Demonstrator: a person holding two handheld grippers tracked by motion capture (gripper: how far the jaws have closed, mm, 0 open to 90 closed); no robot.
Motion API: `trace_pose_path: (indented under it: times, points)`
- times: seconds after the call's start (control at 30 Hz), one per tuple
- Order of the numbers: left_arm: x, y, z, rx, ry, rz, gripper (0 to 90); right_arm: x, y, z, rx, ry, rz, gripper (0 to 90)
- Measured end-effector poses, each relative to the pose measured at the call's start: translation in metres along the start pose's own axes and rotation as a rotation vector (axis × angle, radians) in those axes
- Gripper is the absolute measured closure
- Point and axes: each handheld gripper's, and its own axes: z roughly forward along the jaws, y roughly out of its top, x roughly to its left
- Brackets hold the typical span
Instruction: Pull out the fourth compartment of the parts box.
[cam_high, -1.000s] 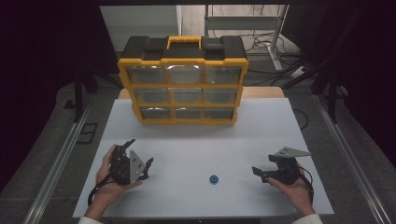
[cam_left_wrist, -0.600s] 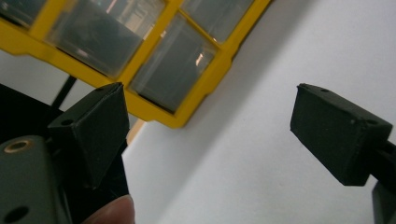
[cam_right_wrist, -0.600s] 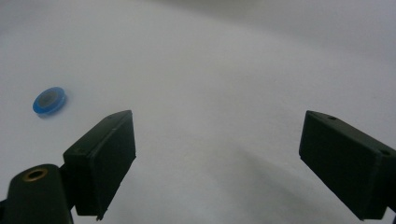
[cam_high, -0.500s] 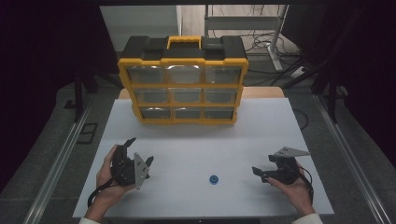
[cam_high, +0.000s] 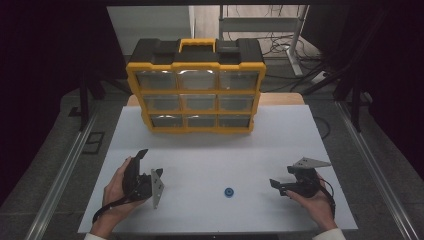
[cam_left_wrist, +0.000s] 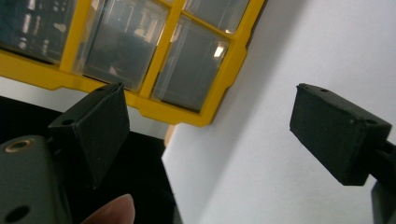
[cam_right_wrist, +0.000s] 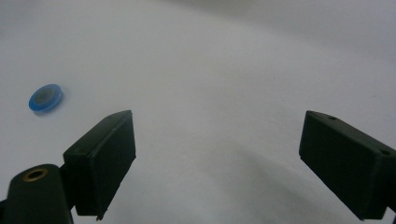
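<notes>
A small blue disc (cam_high: 229, 192) lies flat on the white table (cam_high: 210, 155), near its front edge, between the two hands. The right gripper view has the blue disc (cam_right_wrist: 45, 98) at far left, well clear of the jaws. My left gripper (cam_high: 148, 165) is held in a hand at the front left, tilted, open and empty, with its jaws wide apart in its own view (cam_left_wrist: 210, 126). At the front right, my right gripper (cam_high: 282, 179) points left toward the disc and stands open (cam_right_wrist: 217, 149) over bare table, holding nothing.
A yellow and black organizer case (cam_high: 195, 90) with several clear drawers stands upright at the back of the table. In the left gripper view the organizer case (cam_left_wrist: 140, 56) is ahead of the jaws. The dark floor drops off past the table's edges.
The left hand has turned and shifted its gripper slightly to the right. The right gripper and the blue disc have stayed put.
</notes>
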Motion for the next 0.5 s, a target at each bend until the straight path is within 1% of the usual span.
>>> trace_pose_path:
  times: [0.07,0.1,0.23,0.27,0.43,0.5]
  points:
    - [-0.0006,0.0019,-0.0013,0.004,0.004,0.021,12.6,0.0001,0.0000,0.0001,0.000,0.001,0.001,11.4]
    - [-0.0006,0.0028,-0.0018,0.003,0.004,0.023,12.6,0.0001,-0.0001,0.0003,0.002,0.001,0.000,11.3]
    - [-0.0016,0.0048,-0.0016,-0.011,0.010,0.026,12.7,0.0002,-0.0002,0.0005,0.004,0.000,-0.001,11.3]
    - [-0.0014,0.0050,-0.0017,-0.009,0.011,0.032,12.8,0.0002,-0.0002,0.0006,0.005,0.000,-0.001,11.3]
    - [-0.0010,0.0053,0.0000,-0.015,0.014,0.028,12.9,0.0006,-0.0001,0.0013,0.009,0.000,-0.003,11.2]
    - [0.0006,0.0058,0.0006,-0.010,0.016,0.033,13.0,0.0005,-0.0002,0.0015,0.010,0.000,-0.003,11.2]
